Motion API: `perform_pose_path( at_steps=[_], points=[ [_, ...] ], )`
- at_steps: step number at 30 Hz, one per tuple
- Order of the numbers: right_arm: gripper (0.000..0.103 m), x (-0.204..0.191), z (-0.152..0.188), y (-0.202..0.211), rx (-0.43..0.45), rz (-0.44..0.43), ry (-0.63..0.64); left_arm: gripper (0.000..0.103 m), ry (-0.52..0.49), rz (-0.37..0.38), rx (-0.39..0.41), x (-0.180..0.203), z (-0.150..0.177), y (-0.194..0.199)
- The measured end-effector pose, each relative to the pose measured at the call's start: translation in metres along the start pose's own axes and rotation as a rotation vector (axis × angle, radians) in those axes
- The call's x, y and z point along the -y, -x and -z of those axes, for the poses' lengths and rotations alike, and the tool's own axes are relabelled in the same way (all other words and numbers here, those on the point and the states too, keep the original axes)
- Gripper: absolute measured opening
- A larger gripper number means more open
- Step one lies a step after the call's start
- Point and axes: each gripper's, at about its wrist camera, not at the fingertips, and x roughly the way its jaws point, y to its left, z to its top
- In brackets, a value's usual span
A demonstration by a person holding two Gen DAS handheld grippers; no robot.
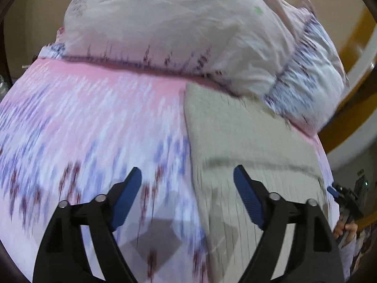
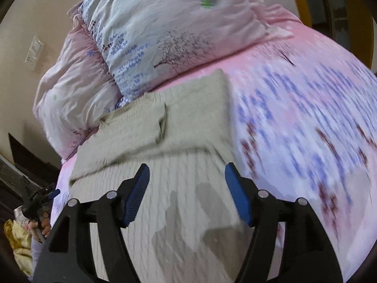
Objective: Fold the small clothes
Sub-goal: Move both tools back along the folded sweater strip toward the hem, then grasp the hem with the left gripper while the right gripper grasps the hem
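I see a beige ribbed knit sweater (image 2: 179, 176) spread flat on a pink bedsheet printed with blue and dark red flowers (image 2: 306, 122). The knit has fine vertical ribs and a soft, matte surface, and one sleeve is folded across the body, making a raised crosswise ridge just beyond my right gripper (image 2: 187, 193). The neckline end lies farther ahead, touching a crumpled pale pink quilt with blue floral print (image 2: 150, 37) that is heaped at the far end of the bed.

My right gripper hovers above the lower body of the sweater, its blue-padded jaws spread wide and holding nothing; its shadow falls on the knit directly beneath.

My left gripper (image 1: 187, 195) is likewise wide open and empty. It straddles the sweater's (image 1: 247, 141) straight left edge: the left finger is over the smooth printed sheet (image 1: 94, 118), the right finger over the ribbed knit. The quilt (image 1: 165, 23) bulges up ahead of it. Motion blur smears the print.
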Motion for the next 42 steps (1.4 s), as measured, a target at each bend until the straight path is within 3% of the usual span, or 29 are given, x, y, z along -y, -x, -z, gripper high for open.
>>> perform_pose_path(
  at_steps=[4, 7, 11, 18, 20, 31, 33, 38, 41, 42],
  points=[
    [0.066, 0.018, 0.032, 0.025, -0.033, 0.002, -0.015, 0.096, 0.008, 0.000, -0.063, -0.002, 0.042, 0.018],
    [0.066, 0.029, 0.054, 0.043, -0.047, -0.001, -0.031, 0.095, 0.037, 0.055, -0.090, 0.000, 0.067, 0.026],
    [0.054, 0.034, 0.079, 0.050, -0.100, -0.081, -0.054, 0.076, 0.073, 0.128, -0.132, 0.007, 0.096, 0.027],
    [0.037, 0.035, 0.120, 0.063, -0.145, -0.222, -0.104, 0.073, 0.046, 0.179, -0.143, 0.026, 0.130, 0.041],
    [0.037, 0.038, 0.128, 0.067, -0.145, -0.258, -0.120, 0.069, 0.054, 0.215, -0.164, 0.029, 0.139, 0.043],
    [0.035, 0.032, 0.153, 0.068, -0.217, -0.405, -0.121, 0.054, 0.095, 0.272, -0.219, 0.041, 0.163, 0.048],
    [0.034, 0.029, 0.158, 0.068, -0.235, -0.411, -0.114, 0.041, 0.123, 0.286, -0.281, 0.040, 0.172, 0.041],
    [0.032, 0.023, 0.165, 0.063, -0.255, -0.428, -0.102, 0.040, 0.151, 0.280, -0.321, 0.036, 0.183, 0.029],
    [0.024, 0.020, 0.167, 0.061, -0.268, -0.438, -0.093, 0.038, 0.186, 0.311, -0.314, 0.032, 0.181, 0.026],
    [0.016, 0.019, 0.167, 0.060, -0.269, -0.440, -0.092, 0.030, 0.191, 0.319, -0.316, 0.032, 0.181, 0.027]
  ],
)
